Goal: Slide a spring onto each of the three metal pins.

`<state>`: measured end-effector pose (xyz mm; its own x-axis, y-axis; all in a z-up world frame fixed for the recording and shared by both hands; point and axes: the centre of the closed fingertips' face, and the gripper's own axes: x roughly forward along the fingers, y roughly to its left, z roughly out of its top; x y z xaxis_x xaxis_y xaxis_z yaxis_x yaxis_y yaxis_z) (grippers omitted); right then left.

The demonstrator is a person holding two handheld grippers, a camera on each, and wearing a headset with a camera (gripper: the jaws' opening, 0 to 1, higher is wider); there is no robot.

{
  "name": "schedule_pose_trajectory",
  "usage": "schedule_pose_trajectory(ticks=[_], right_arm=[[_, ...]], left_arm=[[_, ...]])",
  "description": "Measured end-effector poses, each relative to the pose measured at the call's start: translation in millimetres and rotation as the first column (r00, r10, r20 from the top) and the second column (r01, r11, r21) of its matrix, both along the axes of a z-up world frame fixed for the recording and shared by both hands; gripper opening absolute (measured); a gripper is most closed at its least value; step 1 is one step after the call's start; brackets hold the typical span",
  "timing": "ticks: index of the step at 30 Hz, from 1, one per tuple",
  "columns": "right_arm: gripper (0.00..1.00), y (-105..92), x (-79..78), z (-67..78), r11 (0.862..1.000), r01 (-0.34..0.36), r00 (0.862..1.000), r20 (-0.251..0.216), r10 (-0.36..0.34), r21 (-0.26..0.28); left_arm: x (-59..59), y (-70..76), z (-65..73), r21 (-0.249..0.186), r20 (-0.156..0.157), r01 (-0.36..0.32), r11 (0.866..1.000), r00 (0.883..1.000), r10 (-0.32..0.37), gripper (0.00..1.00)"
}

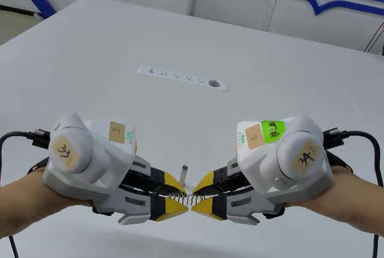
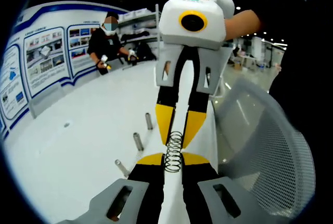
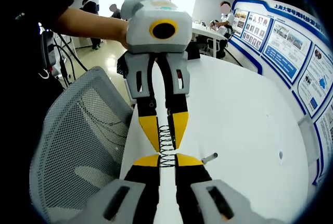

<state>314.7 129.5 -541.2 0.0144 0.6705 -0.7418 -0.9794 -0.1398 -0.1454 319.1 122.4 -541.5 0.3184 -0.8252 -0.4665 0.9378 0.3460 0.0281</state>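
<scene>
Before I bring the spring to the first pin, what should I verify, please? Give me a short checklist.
1. Spring gripped by left gripper and right gripper: ok.
2. Spring straight, not bent: ok.
3. Three pins bare of springs: ok.
4. A spring end free to go over a pin: not ok, both ends sit between jaws.
5. Spring lined up above a pin: not ok, it lies level, beside them.

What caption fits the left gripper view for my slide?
Left gripper and right gripper each pinch one end of a spring, three metal pins nearby.
</scene>
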Motion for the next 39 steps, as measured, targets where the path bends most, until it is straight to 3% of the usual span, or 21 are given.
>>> schedule_pose_trajectory(ticks=[7, 11, 16, 19, 39], right_arm=[[0.13, -0.6, -0.5, 1.1, 1.000, -0.014, 1.000, 0.002, 0.014, 0.009], [0.17, -3.9, 0.9, -2.1, 1.000, -0.003, 1.000, -0.002, 0.003, 0.004], [0.15, -8.5, 3.5, -5.4, 1.000, 0.009, 1.000, -0.024, -0.009, 0.009], [0.12, -7.1, -1.0, -2.4, 0.999, 0.014, 0.997, -0.072, -0.012, 0.034], [0.12, 8.1, -0.3, 22.9, 0.988, 0.040, 0.989, -0.145, -0.018, 0.148]], left_arm=[[-2.4, -2.1, 3.2, -0.029, -0.029, 0.005, 1.000, 1.000, -0.006, 0.10], [-3.4, -2.9, 5.0, -0.034, -0.026, 0.015, 0.999, 1.000, -0.016, 0.10], [-4.4, -3.3, 5.1, -0.031, -0.025, 0.025, 0.999, 0.999, -0.026, 0.10], [-4.8, -3.5, 6.5, -0.037, -0.026, 0.027, 0.999, 0.999, -0.028, 0.10], [-1.0, 3.4, 3.0, -0.027, -0.024, 0.010, 1.000, 1.000, -0.011, 0.10]])
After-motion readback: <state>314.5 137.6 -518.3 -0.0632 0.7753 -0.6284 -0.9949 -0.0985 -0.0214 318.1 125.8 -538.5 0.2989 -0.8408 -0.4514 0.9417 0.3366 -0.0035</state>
